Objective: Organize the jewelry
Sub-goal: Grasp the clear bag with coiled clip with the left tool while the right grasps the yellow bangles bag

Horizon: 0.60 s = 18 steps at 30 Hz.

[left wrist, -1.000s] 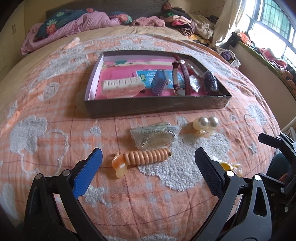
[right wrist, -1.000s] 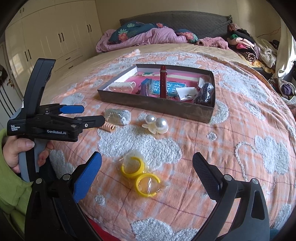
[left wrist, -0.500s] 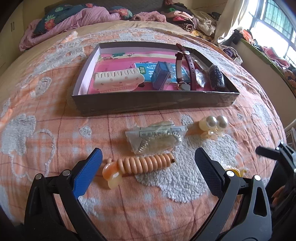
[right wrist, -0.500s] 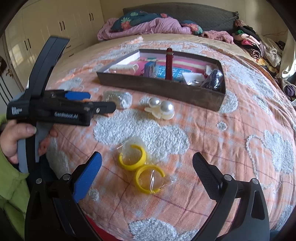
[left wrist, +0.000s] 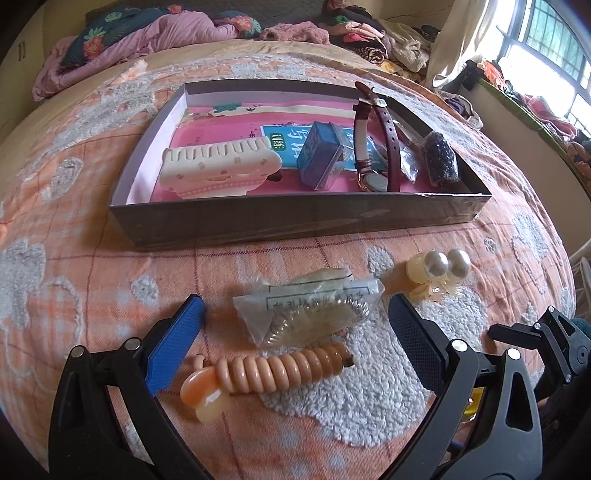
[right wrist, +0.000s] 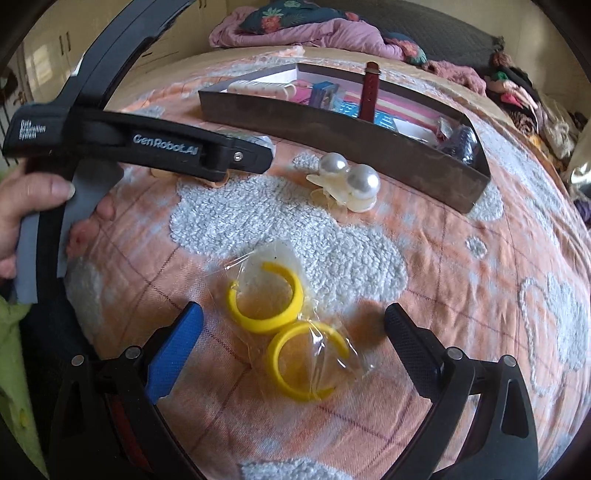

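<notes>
A grey box [left wrist: 258, 221] on the bed holds a cream comb, a blue case, a maroon watch [left wrist: 391, 147] and a dark pouch. In front of it lie a clear bag with a chain [left wrist: 310, 306], a peach spiral hair tie [left wrist: 273, 369] and a pearl hair clip [left wrist: 439, 273]. My left gripper [left wrist: 295, 328] is open, its fingers on either side of the bag and hair tie. My right gripper [right wrist: 293, 332] is open over two yellow bangles [right wrist: 291, 332] in clear wrap. The pearl hair clip [right wrist: 351, 184] and the box [right wrist: 332, 133] lie beyond.
The bed has an orange and white bedspread [left wrist: 55, 221]. Crumpled bedding and clothes [left wrist: 147, 33] pile up at its far end, and a window [left wrist: 546, 48] is at the right. A hand [right wrist: 26, 206] holds the left gripper's body [right wrist: 147, 147] at the left of the right wrist view.
Both grippers have moved forward and down. The bag and hair tie now lie between the left fingers, and the yellow bangles between the right fingers. Both remain open.
</notes>
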### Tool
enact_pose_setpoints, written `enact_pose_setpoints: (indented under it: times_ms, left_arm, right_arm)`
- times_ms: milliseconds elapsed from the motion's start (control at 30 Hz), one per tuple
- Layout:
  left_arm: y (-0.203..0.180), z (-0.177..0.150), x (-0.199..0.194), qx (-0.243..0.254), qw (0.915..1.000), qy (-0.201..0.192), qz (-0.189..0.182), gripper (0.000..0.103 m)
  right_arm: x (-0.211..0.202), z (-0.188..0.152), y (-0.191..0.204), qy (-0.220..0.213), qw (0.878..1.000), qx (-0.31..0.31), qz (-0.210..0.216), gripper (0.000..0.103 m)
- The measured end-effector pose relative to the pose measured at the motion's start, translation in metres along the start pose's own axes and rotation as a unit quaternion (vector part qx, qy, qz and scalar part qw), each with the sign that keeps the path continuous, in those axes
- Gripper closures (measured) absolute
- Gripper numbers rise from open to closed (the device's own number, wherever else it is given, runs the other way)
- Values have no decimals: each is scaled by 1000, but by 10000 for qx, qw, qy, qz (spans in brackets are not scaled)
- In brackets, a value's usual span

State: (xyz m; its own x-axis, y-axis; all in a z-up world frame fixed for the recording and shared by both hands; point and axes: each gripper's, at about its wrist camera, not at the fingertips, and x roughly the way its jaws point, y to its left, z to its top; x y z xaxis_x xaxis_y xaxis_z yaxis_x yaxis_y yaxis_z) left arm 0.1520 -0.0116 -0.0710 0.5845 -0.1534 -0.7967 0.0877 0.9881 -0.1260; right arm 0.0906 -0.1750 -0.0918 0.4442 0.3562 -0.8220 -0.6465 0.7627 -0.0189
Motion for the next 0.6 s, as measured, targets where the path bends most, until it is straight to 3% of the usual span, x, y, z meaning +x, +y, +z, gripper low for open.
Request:
enact_pose_setpoints:
  times_ms: [100, 167, 200, 267, 600]
  left_arm:
    - [-3, 0, 0, 100, 9999, -40, 49, 26]
    - [-5, 1, 1, 133, 9999, -48, 42, 37]
    - [-5, 1, 0, 141, 9999, -56, 2, 41]
    - [-7, 0, -1, 173, 9998, -63, 9, 42]
    - [-7, 1, -16, 131, 9995, -251, -168, 44]
  right_arm:
    - [1, 0, 1, -35, 9999, -72, 91, 20]
    - [-1, 1, 0, -79, 9998, -96, 136, 37]
    - [-2, 1, 1, -95, 9998, -101, 151, 41]
    - [-5, 2, -1, -145, 9996, -58, 244, 60]
    - [-20, 4, -4, -366, 9982, 104, 457, 63]
